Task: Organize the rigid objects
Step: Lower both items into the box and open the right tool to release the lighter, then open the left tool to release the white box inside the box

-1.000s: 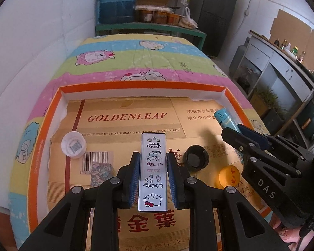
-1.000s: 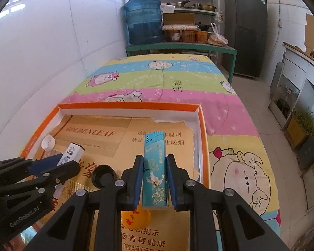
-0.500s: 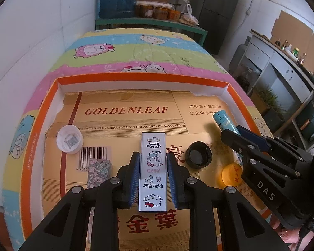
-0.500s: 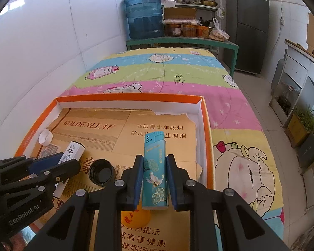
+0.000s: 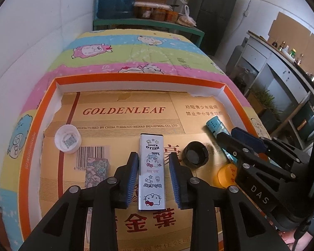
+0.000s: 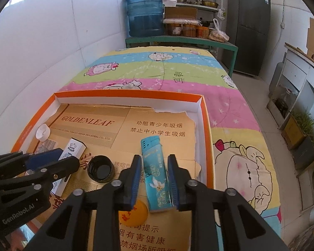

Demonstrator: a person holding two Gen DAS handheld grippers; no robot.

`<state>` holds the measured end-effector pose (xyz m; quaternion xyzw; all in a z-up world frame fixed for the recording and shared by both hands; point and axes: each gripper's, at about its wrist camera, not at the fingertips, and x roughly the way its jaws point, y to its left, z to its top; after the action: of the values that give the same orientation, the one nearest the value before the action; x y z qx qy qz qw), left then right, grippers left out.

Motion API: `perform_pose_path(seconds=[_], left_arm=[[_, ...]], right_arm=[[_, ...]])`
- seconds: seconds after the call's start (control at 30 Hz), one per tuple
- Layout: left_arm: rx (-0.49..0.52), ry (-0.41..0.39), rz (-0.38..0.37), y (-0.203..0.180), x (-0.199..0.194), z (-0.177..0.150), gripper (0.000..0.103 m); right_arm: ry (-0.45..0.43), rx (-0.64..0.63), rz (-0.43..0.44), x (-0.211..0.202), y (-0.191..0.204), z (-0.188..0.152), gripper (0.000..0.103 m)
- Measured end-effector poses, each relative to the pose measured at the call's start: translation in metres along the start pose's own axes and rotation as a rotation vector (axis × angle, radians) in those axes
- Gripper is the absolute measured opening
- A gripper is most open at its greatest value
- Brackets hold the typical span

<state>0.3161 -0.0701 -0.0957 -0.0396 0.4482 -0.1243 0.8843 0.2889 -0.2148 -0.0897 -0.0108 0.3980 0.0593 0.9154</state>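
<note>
A white Hello Kitty lighter [image 5: 151, 171] lies flat on the gold cardboard between the pads of my left gripper [image 5: 153, 155]. Its jaws are opening, with a clear gap on the right side. A teal lighter [image 6: 157, 173] with a bird print lies between the pads of my right gripper [image 6: 154, 158]. Those jaws are opening too and no longer press on it. From the left wrist, the teal lighter [image 5: 214, 125] pokes out past the right gripper [image 5: 240, 138]. From the right wrist, the white lighter [image 6: 73, 147] shows beyond the left gripper [image 6: 52, 159].
An orange-rimmed tray [image 5: 136, 77] lined with gold cardboard sits on a striped cartoon quilt. In it lie a white cap [image 5: 67, 139], a black cap [image 5: 195, 153], an orange cap [image 5: 225, 175] and a small floral box [image 5: 97, 168]. A white wall runs along the left.
Both pairs of jaws have parted from the lighters they were pressing on. Each lighter stays where it was on the cardboard. Neither hand has shifted.
</note>
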Motion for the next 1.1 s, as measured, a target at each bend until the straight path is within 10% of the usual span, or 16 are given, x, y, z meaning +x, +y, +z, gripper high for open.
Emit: perform_pose_path(seconds=[1.1], left_arm=[[0.024, -0.250, 0.046, -0.003, -0.076, -0.011, 0.031]], right_arm=[[-0.260, 0.019, -0.005, -0.050, -0.001, -0.013, 0.037]])
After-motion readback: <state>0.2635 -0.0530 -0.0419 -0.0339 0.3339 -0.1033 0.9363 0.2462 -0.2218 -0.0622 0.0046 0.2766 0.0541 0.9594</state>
